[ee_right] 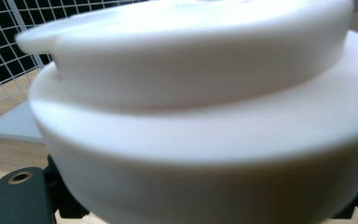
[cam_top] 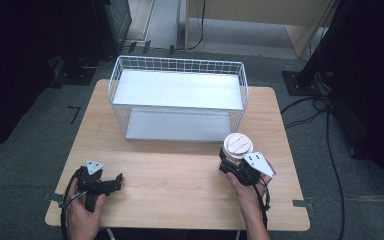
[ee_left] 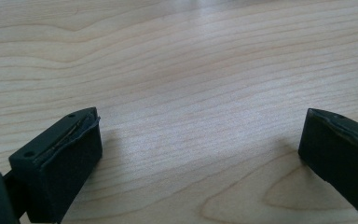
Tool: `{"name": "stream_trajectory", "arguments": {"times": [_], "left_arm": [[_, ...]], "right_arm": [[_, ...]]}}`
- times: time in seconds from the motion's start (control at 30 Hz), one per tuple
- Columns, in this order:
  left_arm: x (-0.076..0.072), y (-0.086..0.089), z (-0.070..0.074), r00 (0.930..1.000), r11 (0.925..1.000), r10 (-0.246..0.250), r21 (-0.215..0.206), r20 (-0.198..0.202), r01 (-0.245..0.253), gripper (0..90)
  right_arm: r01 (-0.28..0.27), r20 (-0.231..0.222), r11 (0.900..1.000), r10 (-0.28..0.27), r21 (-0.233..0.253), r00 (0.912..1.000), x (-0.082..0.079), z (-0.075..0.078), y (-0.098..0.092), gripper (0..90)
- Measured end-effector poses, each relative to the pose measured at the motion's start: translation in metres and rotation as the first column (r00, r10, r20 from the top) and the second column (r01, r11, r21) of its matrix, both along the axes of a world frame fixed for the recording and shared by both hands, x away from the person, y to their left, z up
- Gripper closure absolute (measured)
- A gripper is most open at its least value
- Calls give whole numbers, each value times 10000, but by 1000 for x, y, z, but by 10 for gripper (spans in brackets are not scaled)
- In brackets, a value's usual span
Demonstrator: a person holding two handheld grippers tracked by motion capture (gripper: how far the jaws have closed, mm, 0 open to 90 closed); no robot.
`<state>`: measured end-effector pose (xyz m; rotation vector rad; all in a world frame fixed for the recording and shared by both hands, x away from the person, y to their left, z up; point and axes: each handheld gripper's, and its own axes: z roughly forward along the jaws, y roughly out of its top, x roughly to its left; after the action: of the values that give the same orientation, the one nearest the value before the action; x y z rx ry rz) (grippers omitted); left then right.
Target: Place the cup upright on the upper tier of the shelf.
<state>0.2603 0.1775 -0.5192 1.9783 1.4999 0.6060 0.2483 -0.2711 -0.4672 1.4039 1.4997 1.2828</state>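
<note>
Here the cup (cam_top: 238,145) stands upright in the right gripper (cam_top: 228,165).

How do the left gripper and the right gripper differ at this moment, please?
The left gripper is open, with bare wooden table between its jaws, while the right gripper is shut on a white lidded cup. The left gripper sits near the table's front left corner, far from the white wire shelf rack; the right gripper is at the front right, closer to the rack. Both are black, each held in one hand.
</note>
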Motion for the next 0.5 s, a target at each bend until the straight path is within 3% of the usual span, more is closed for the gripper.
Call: {"name": "stream_trajectory", "arguments": {"times": [0.13,0.3,0.5], "left_arm": [[0,0,0,10000,10000,-4,8,1,4,0],[0,0,0,10000,10000,-1,1,-1,1,0],[0,0,0,10000,10000,-4,8,2,4,0]], "right_arm": [[125,72,9999,-125,-2,9999,0,0,0,146],[61,274,9992,-71,385,9996,-1,6,0,150],[-183,648,9994,163,306,9978,0,26,8,151]]}}
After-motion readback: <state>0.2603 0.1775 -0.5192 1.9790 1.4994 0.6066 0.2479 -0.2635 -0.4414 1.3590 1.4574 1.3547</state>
